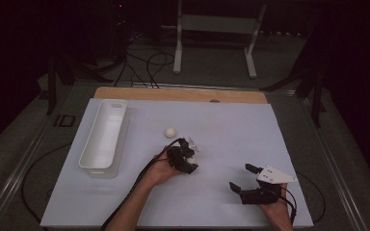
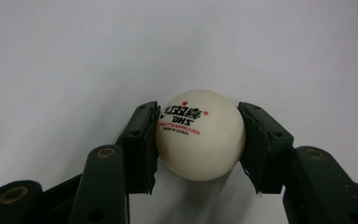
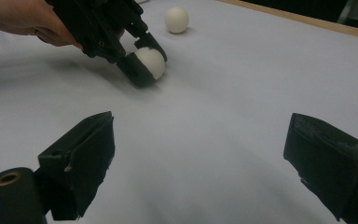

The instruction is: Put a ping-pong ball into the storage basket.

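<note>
The left gripper [image 2: 198, 140] is closed on a white ball [image 2: 199, 134], whose smooth round sides are pressed by both black pads; being a sphere, no long axis is shown, and its printed logo is turned toward the camera. It is held low on the white table sheet [image 1: 231, 130]. The right gripper [image 3: 200, 163] is held wide open, with nothing gripped. A second ball [image 1: 170, 132] is seen near a white tray [image 1: 103, 139].

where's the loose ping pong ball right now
In the high view the loose ball lies on the white table, just beyond the left gripper, right of the white bin.
</note>
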The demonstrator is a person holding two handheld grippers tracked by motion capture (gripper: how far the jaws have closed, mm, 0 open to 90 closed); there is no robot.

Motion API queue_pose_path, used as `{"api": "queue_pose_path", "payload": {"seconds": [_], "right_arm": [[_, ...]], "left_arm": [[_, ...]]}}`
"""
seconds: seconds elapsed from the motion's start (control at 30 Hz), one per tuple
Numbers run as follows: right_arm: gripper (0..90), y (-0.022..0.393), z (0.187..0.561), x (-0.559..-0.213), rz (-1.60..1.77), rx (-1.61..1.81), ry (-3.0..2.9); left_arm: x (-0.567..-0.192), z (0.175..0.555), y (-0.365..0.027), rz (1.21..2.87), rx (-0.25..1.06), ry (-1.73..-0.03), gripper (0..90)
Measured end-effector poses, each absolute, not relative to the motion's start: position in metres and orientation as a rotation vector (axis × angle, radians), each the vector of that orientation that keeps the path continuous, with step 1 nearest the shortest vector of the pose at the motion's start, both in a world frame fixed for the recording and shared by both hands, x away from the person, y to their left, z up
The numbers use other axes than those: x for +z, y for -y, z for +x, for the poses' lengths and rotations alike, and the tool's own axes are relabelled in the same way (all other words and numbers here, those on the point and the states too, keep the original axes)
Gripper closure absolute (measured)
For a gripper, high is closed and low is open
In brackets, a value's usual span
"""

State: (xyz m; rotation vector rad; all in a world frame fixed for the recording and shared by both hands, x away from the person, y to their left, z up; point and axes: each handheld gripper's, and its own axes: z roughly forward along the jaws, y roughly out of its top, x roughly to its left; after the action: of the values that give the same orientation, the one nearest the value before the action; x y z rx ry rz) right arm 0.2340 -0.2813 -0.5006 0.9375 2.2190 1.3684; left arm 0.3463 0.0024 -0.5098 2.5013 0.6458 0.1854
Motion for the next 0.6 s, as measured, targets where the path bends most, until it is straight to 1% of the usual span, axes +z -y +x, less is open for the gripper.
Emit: {"api": "queue_pose_path", "payload": {"seconds": [0.6], "right_arm": [[8.2,0.2818,0.2341,-0.5005,0.943,1.377,-2.211]], "left_arm": [[-0.5036,0.3463,-0.0043,2.494,0.202,-0.658,50.9]]}}
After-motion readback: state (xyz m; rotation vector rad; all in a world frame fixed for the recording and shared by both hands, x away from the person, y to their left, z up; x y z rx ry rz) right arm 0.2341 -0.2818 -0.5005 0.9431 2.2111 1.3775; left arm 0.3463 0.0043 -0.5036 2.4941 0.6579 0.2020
